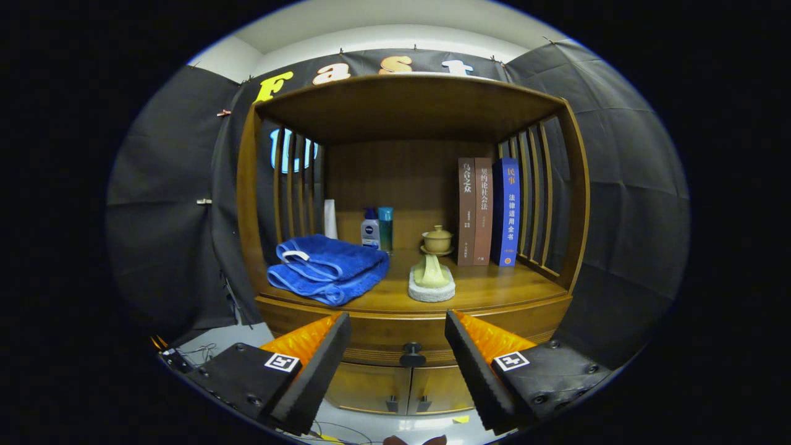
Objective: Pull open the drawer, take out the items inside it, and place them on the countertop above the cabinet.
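A wooden cabinet stands ahead with an open shelf whose countertop (494,290) is bare at the right front. Below it the drawer front (377,337) is closed, with a dark knob (412,355) at its middle. My gripper (398,334) is open, its two fingers spread wide on either side of the knob and a little short of it, with nothing between them. The drawer's contents are hidden.
On the countertop lie a folded blue towel (327,269) at the left, a pale ornament on a white base (431,281) in the middle, a lidded cup (437,240), bottles (377,228) and upright books (488,210) behind. Two small cabinet doors (408,389) sit below the drawer.
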